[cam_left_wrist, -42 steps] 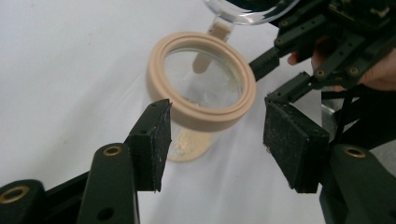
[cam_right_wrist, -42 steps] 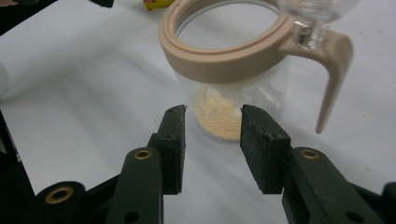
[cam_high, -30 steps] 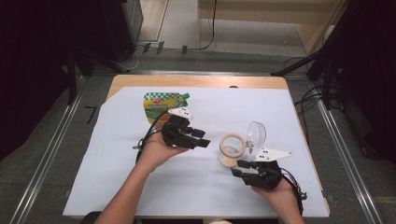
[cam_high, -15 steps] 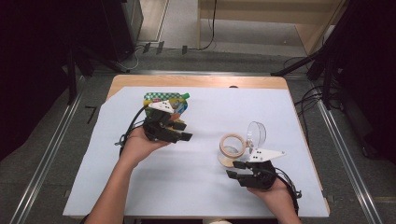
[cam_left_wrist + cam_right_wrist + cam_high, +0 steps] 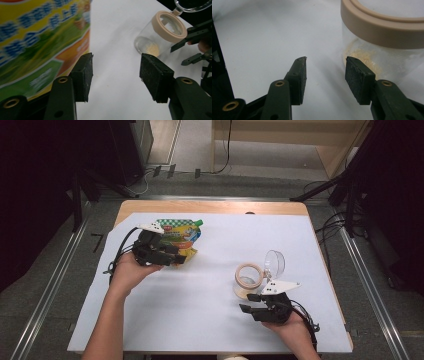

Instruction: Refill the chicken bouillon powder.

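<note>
High view first: the left claw (image 5: 182, 258) has swung away from the middle of the bench (image 5: 210, 330) over to the pouch (image 5: 182, 234) at the back left, and now sits right at the pouch's near edge. A second ago it was much closer to the jar (image 5: 248, 281). The right claw (image 5: 251, 303) has barely moved; it's parked just in front of the jar, whose clear lid (image 5: 274, 263) is flipped open behind it.

Left claw view: its jaws have just been opening and there's nothing between the pads, just bare white cover. The pouch (image 5: 37, 42) lies just left of the left pad, close but I can't tell if it's touching. The jar (image 5: 162, 35) is well off to the right, with the other claw beside it.

Right claw view: these jaws have been opening too, and the gap is empty. The jar (image 5: 384, 47) stands just past the right pad, a bit of yellowish powder in the bottom, tan ring on top.

My read: the left is going for the pouch, probably to pour into the jar, while the right gets ready to steady it. Nothing is gripped yet.
</note>
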